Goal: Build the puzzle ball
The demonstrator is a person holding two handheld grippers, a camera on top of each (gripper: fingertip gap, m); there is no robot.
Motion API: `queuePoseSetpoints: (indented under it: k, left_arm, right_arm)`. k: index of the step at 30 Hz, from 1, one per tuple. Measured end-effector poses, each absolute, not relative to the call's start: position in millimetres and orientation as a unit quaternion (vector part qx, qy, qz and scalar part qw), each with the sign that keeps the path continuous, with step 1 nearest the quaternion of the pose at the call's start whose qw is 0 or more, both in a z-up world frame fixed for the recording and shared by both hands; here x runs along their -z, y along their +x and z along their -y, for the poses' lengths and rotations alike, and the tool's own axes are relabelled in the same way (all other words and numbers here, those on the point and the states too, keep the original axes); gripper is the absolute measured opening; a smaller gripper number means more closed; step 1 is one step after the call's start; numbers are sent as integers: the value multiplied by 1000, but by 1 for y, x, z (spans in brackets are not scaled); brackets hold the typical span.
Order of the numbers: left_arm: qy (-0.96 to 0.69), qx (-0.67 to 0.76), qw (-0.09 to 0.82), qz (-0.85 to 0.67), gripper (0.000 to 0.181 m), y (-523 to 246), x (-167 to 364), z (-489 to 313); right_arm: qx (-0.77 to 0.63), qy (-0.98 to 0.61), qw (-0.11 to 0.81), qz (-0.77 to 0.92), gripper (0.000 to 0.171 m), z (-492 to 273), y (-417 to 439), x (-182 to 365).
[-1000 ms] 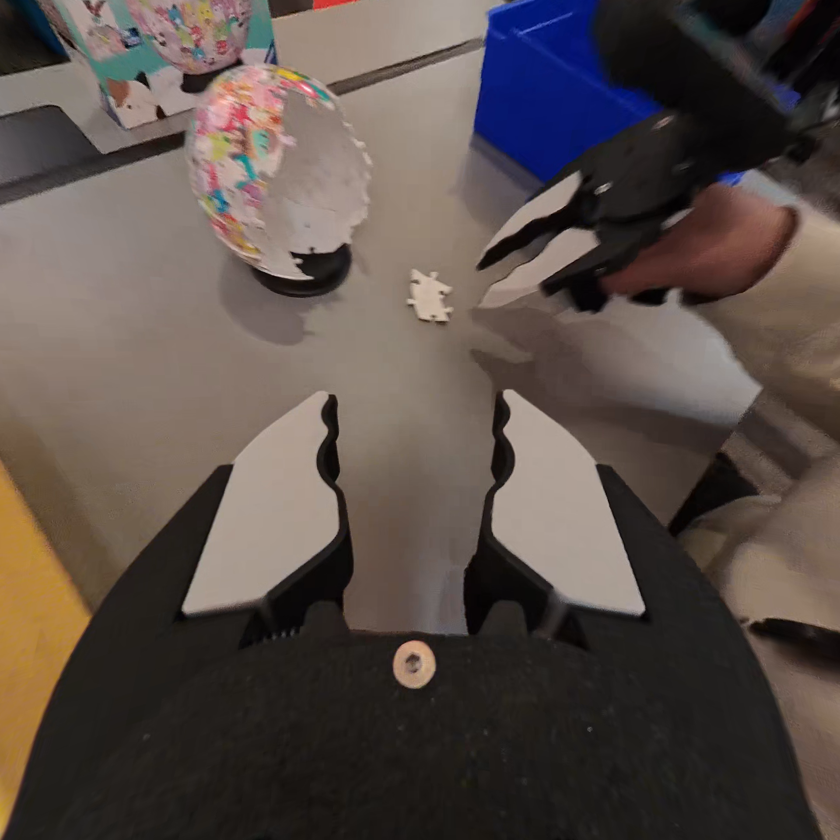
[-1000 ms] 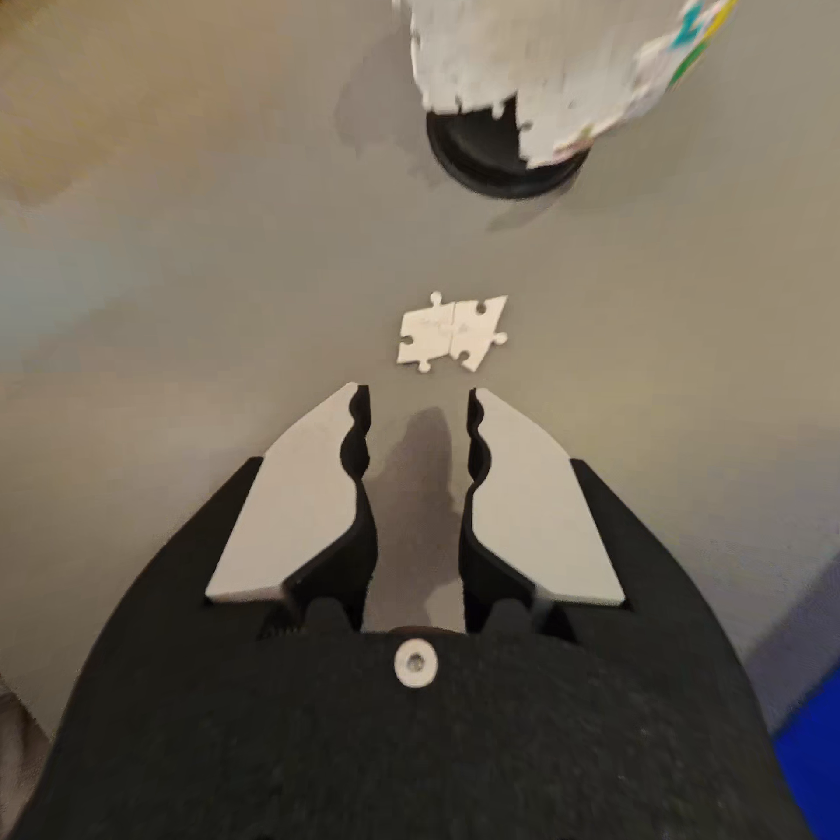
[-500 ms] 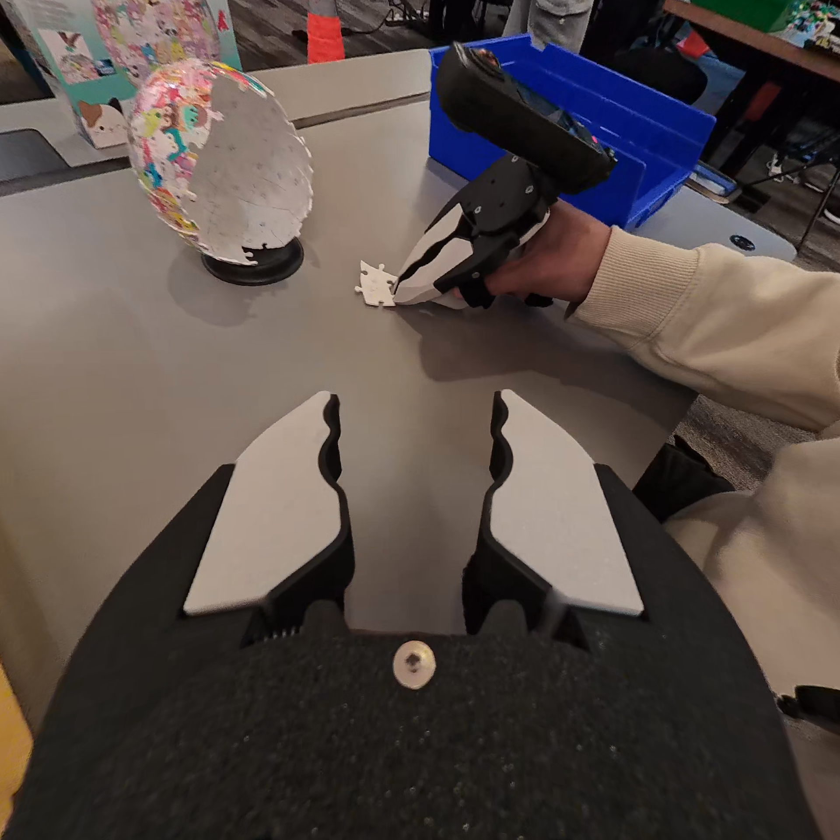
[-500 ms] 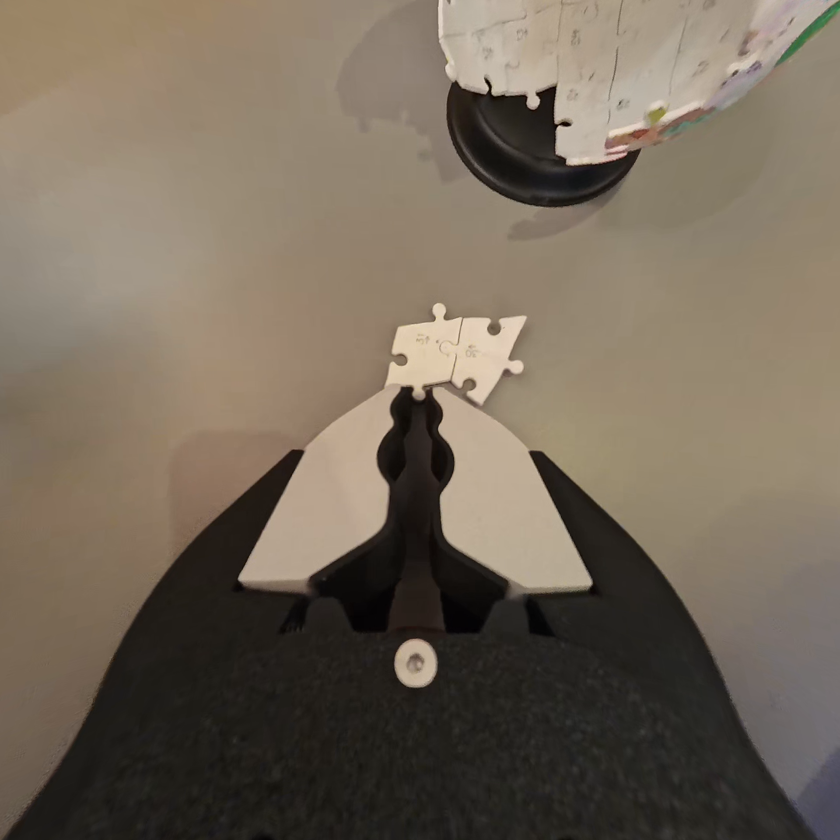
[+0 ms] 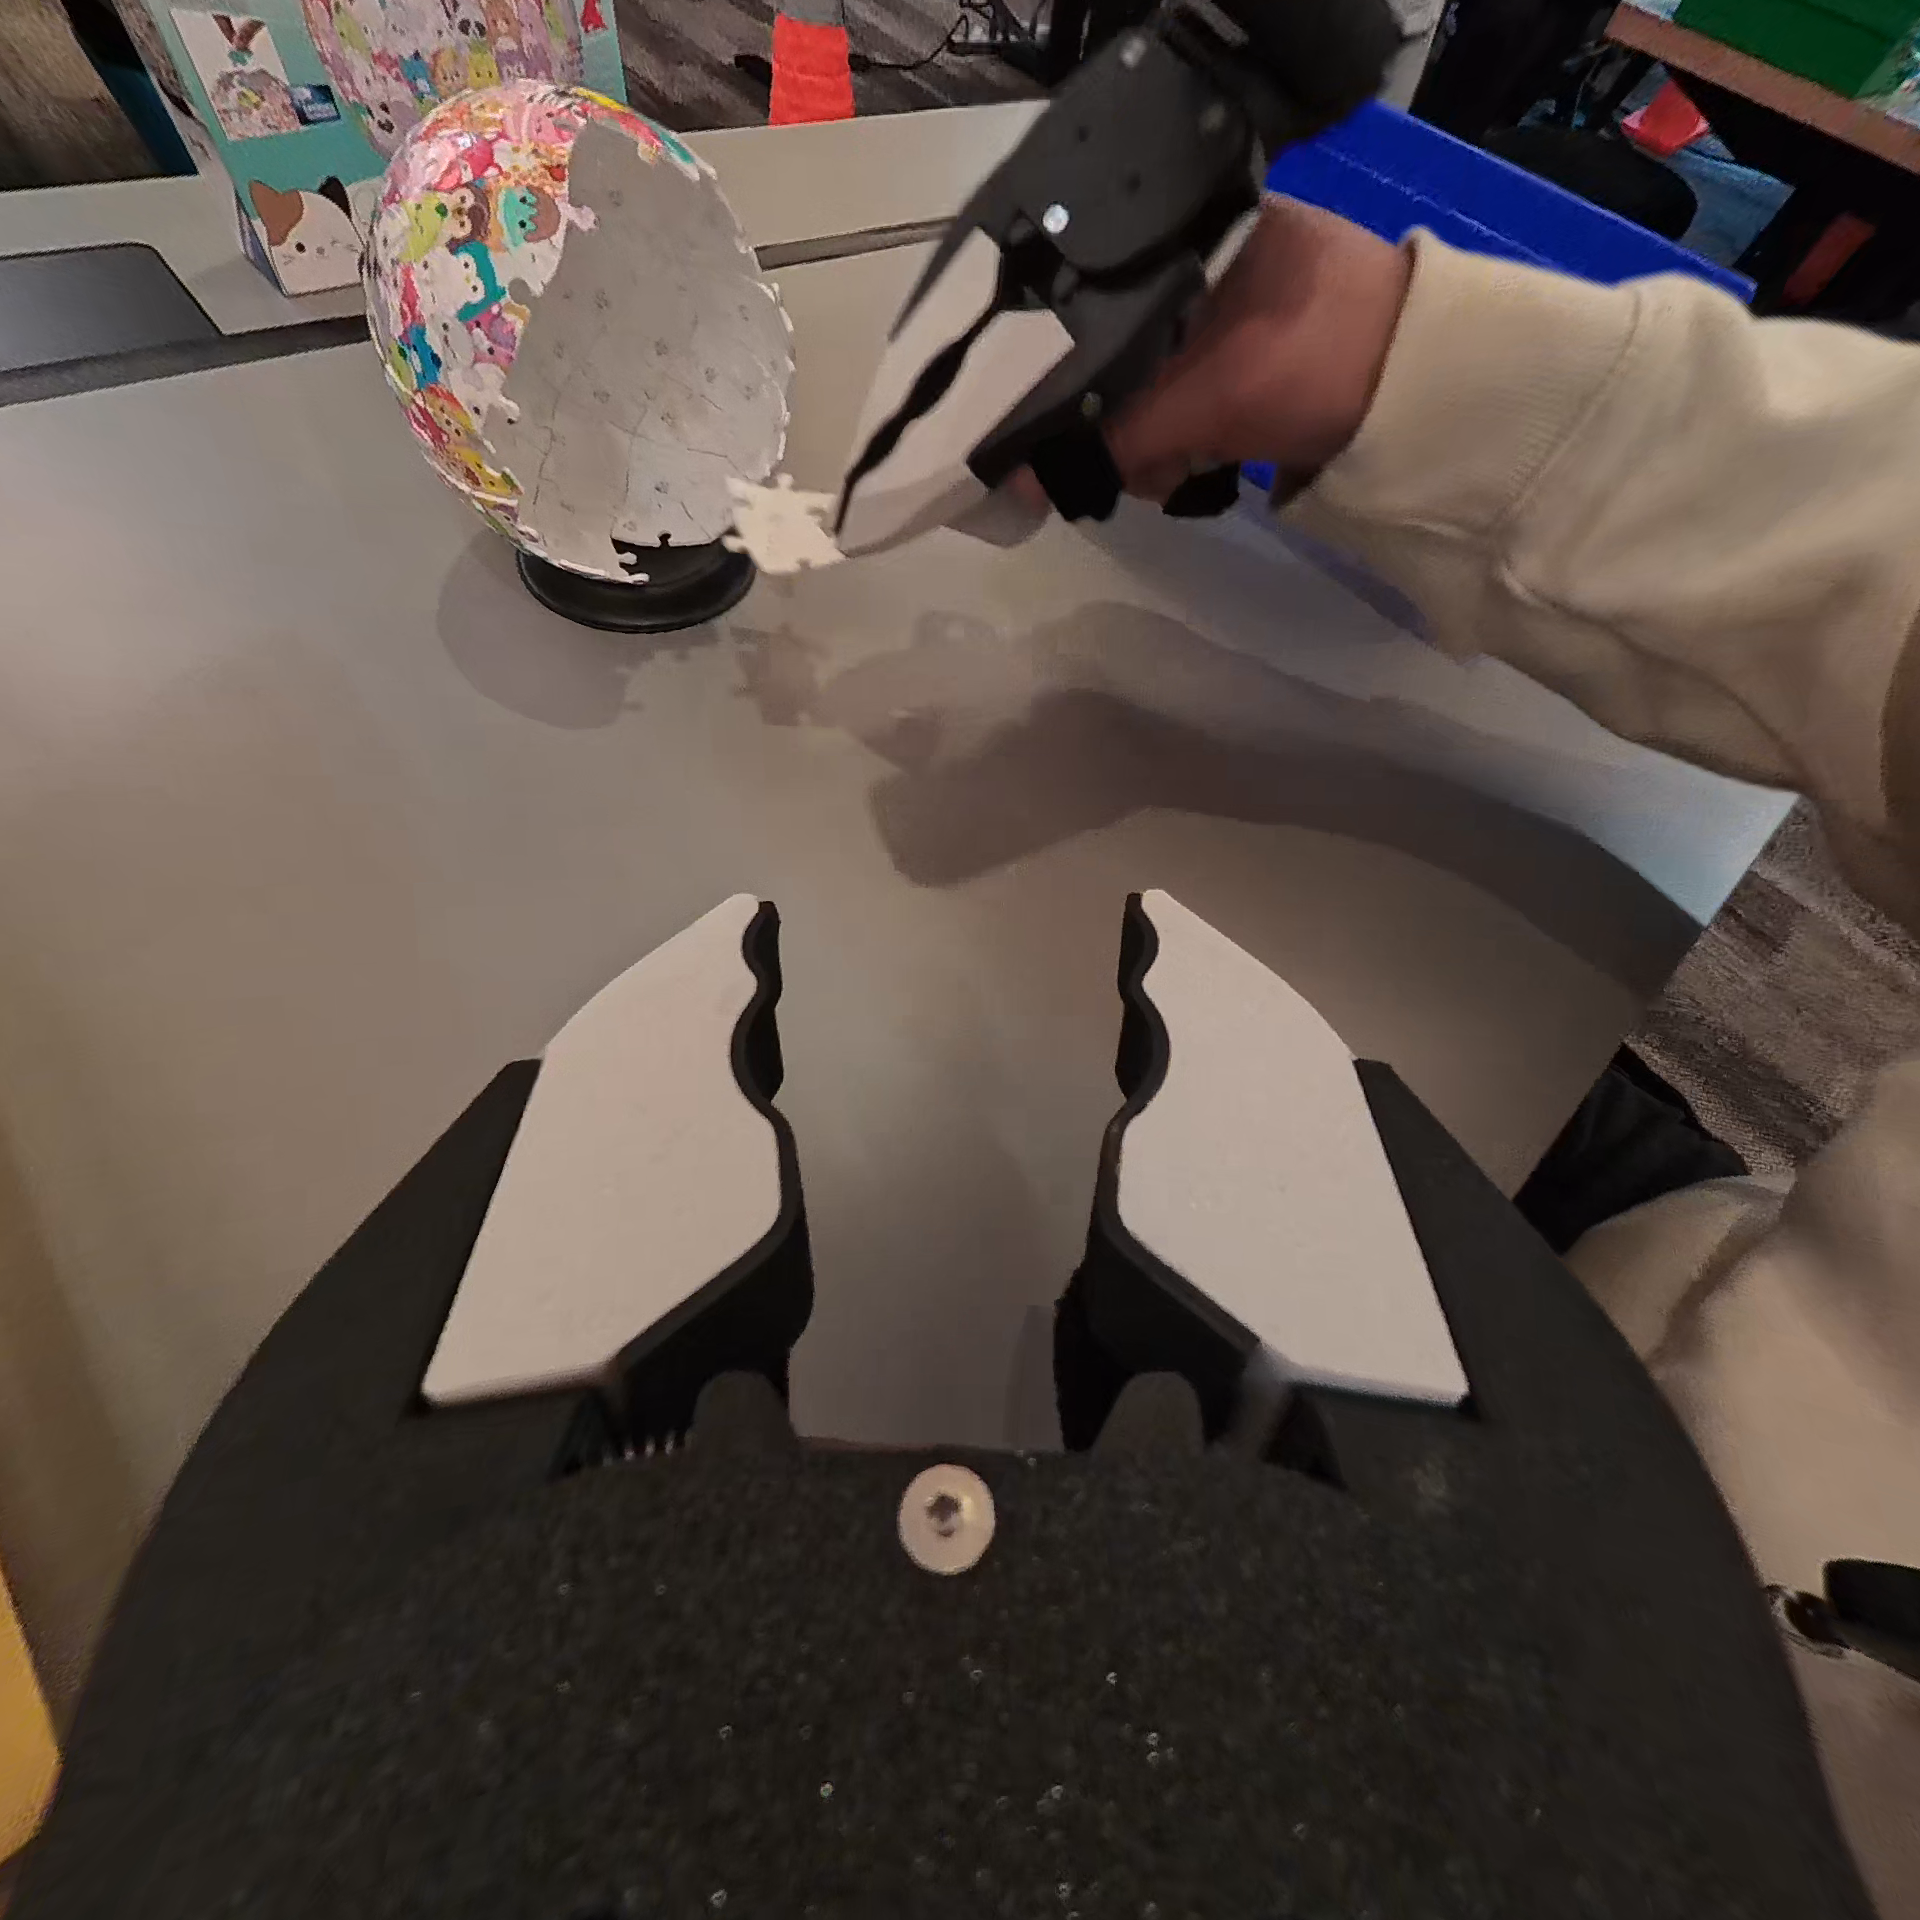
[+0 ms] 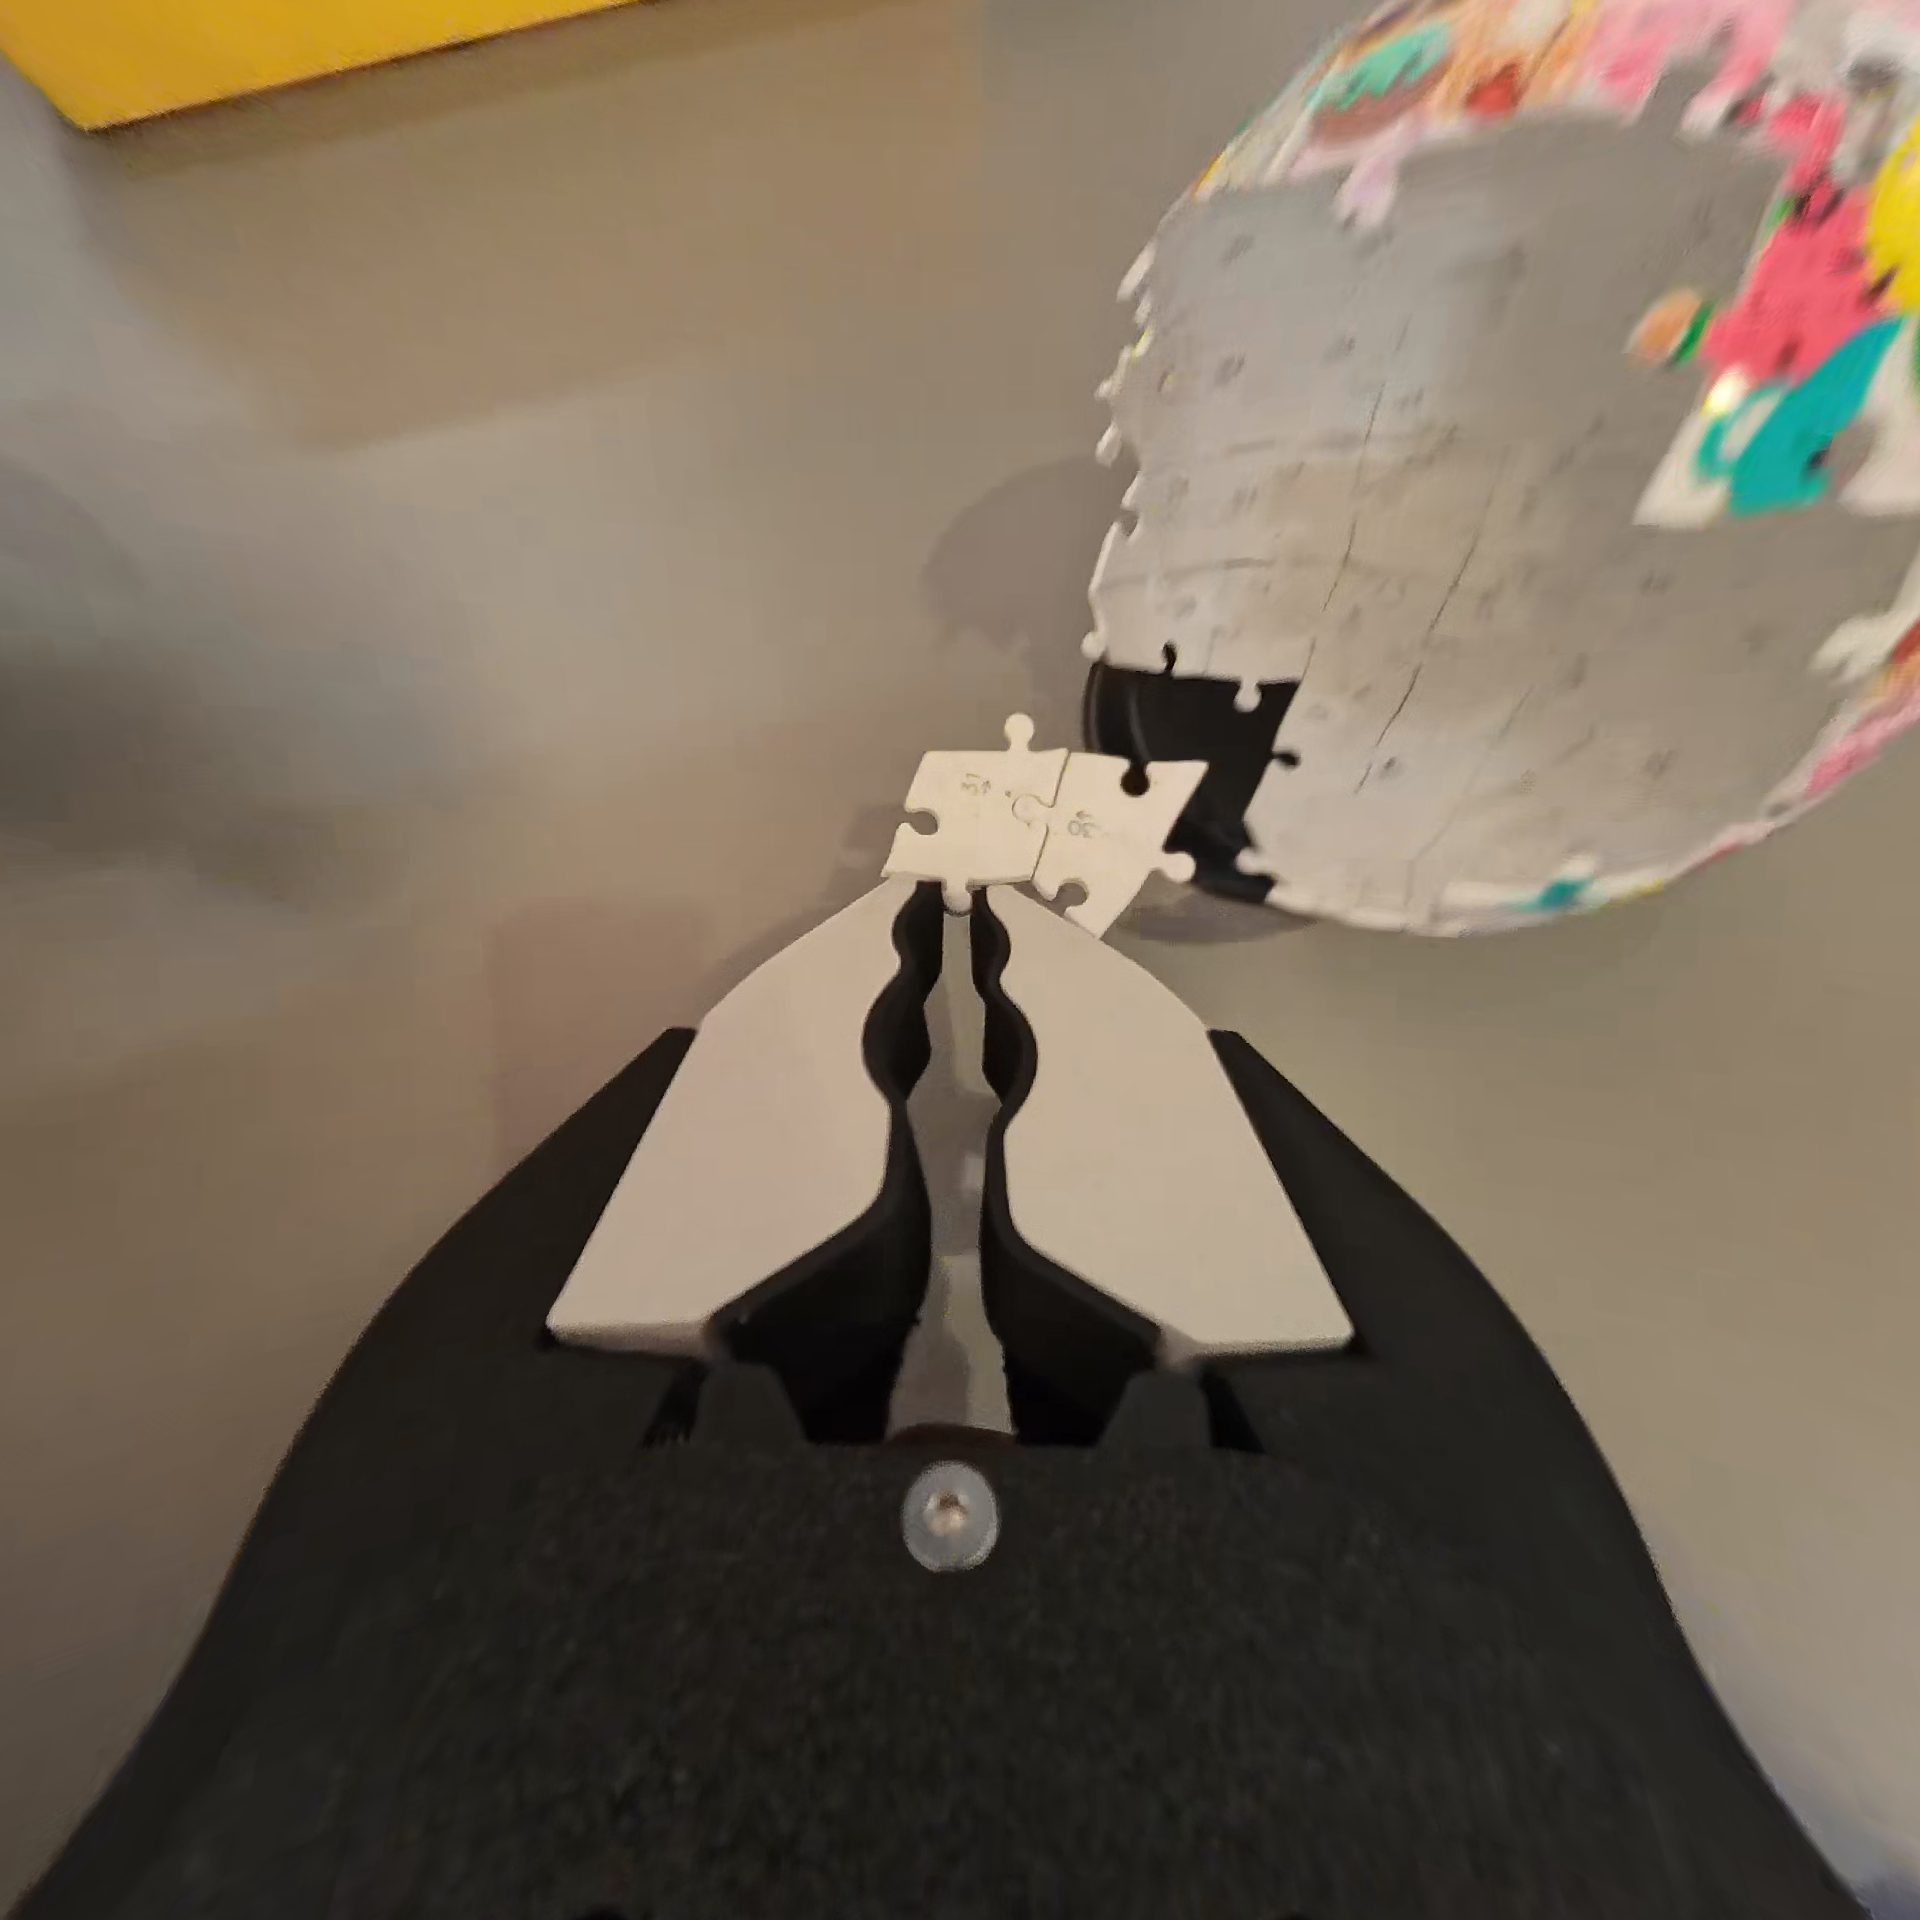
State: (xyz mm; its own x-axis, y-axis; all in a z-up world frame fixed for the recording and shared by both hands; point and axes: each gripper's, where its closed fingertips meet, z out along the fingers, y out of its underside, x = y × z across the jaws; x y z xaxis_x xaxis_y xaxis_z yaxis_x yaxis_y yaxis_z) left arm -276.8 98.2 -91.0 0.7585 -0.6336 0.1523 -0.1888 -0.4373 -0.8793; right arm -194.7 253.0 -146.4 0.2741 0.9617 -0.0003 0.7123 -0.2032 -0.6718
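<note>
A puzzle ball [image 5: 582, 332] sits on a stand [image 5: 636, 592] on a table [image 5: 312, 831], upper left of the left wrist frame. Behind it stands a box [image 5: 301, 135]. At upper right lies a bin [image 5: 1475, 197]. Between ball and bin, the right gripper [image 5: 844, 525] holds joined pieces [image 5: 784, 525] above the table, just beside the ball's lower edge. The left gripper [image 5: 945, 914] fills the lower frame.

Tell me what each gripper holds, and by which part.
The right gripper pinches the joined white puzzle pieces by their near edge tab. The left gripper holds nothing, jaws apart.
</note>
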Motion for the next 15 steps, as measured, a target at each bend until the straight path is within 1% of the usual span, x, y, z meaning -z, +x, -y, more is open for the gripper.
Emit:
queuePoseSetpoints:
  k: [7,12,15]
  left_arm:
    - [-812,251,462,-252,62,-270,100,-108]
    - [-809,261,462,-254,62,-268,100,-112]
    - [-807,264,463,-254,62,-266,99,-113]
  right_arm:
    - [-193,-747,236,591,5,-278,-216,147]
    - [-136,-762,219,594,5,-290,-215,154]
    - [-145,-773,220,577,5,-293,-218,156]
